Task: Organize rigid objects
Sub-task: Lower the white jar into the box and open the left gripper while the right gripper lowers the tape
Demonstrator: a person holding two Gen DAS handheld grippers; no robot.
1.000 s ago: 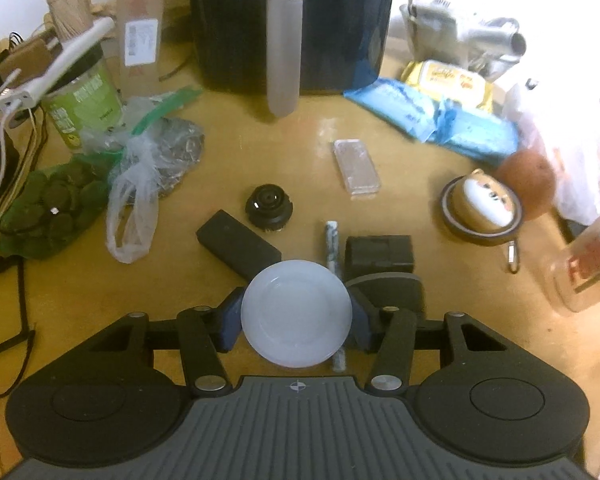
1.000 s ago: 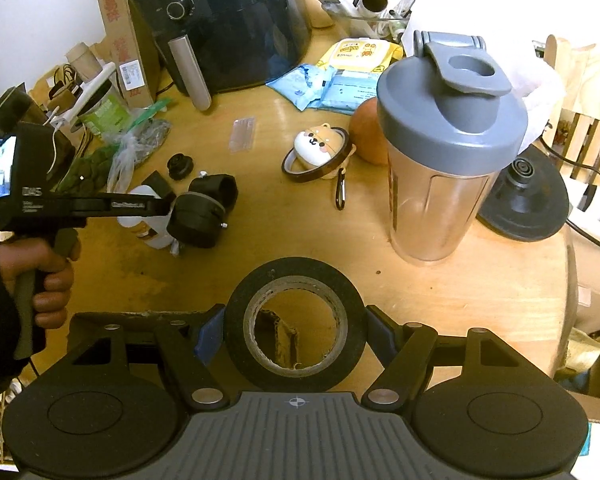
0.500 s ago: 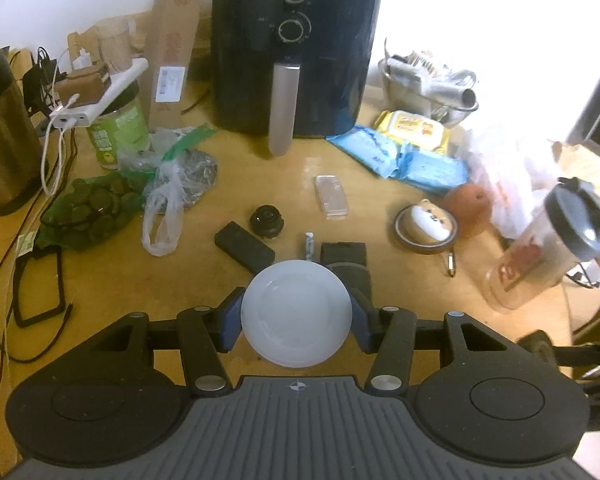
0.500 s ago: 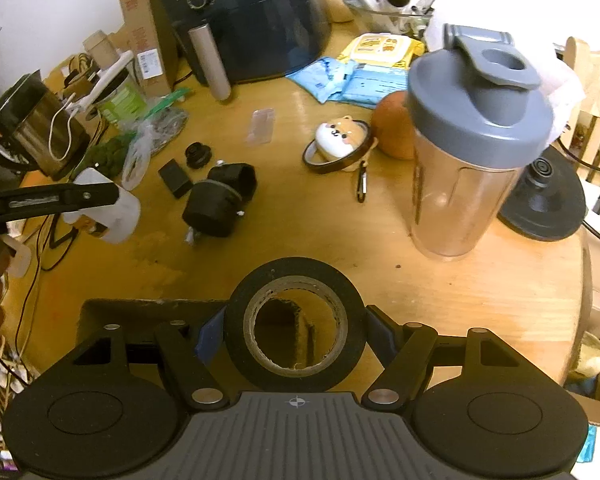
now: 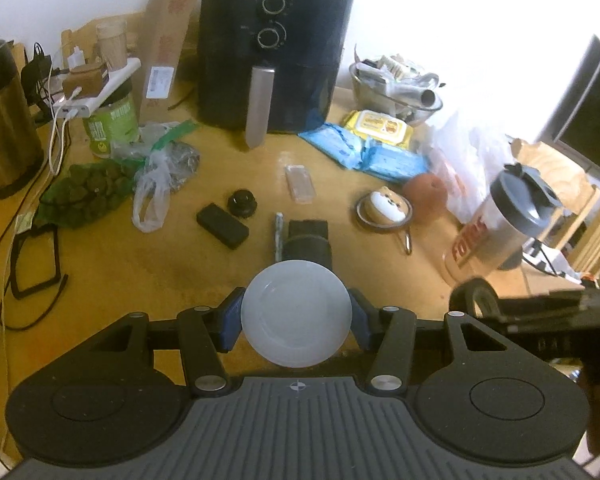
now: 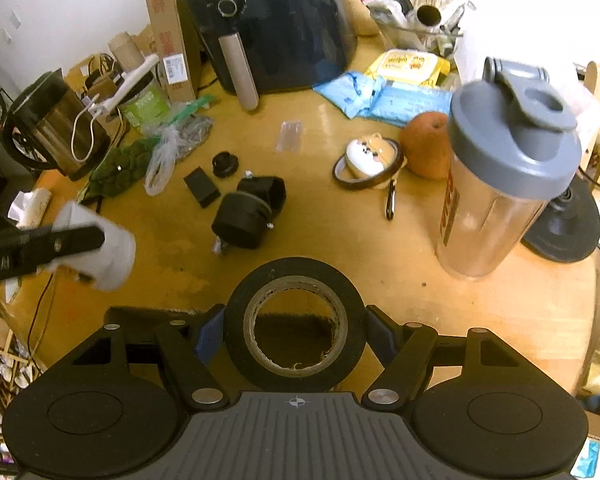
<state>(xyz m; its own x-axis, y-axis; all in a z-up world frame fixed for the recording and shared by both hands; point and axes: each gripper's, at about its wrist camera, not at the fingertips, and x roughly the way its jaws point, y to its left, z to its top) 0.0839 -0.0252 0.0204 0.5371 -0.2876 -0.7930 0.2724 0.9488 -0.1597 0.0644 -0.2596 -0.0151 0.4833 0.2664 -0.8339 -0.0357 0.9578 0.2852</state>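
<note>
Over the last second the left gripper (image 5: pixel 296 314), clamped on the white bottle (image 5: pixel 296 314), has lifted up and drawn back from the tabletop (image 5: pixel 140 264): the black caster wheel (image 5: pixel 306 242) that sat right at its fingertips now lies clear ahead of it, and the small black box (image 5: pixel 222 221) and black knob (image 5: pixel 242 203) look smaller and farther ahead. The right gripper (image 6: pixel 296 334), clamped on the black tape roll (image 6: pixel 296 322), has risen too, so the shaker bottle (image 6: pixel 500 176) ahead and to its right looks farther off. From the right wrist view, the left gripper has swung from beside the caster wheel out to the far left, well apart from it.
</note>
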